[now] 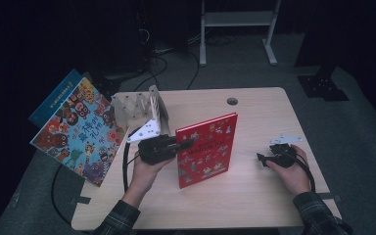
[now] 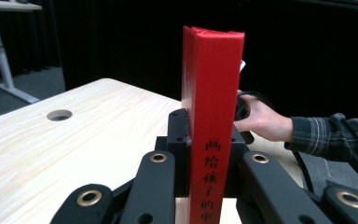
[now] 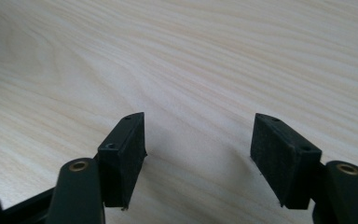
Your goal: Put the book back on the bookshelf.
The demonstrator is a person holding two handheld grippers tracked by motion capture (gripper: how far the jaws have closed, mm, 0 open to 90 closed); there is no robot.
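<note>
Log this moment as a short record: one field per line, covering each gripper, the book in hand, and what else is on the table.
left gripper: shut on the spine of the red book
red book: upright on the table, cover facing the person
right gripper: open, nothing between its fingers, low over bare wood
rack: clear, at the table's far left
colourful books: leaning off the left edge beside the rack

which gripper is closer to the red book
Left. The left gripper is clamped on the spine edge of the red book, holding it upright on the table. The right gripper sits apart to the book's right, jaws open over bare wood.
</note>
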